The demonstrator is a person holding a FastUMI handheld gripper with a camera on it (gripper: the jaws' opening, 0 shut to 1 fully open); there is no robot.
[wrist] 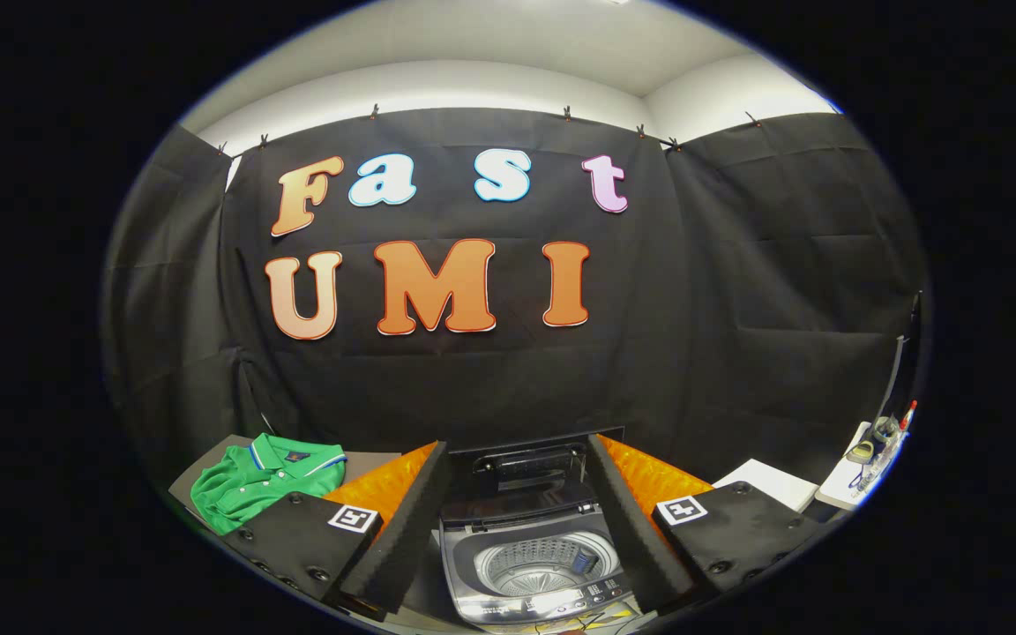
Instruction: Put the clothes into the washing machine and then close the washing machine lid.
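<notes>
Claw [521, 538]: fingers spread wide, empty, straddling the washer [530, 564], lid [530, 467] raised, drum bare; shirt [261, 481] lies crumpled on the table [376, 460] left of the washer; advice: swing left, pinch a thick fold mid-body, lift clear before crossing.

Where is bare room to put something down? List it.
The open tongs frame the washer; its drum looks empty, lid raised. A grey board shows bare beside the shirt. The white shelf beyond the right finger is cluttered.
</notes>
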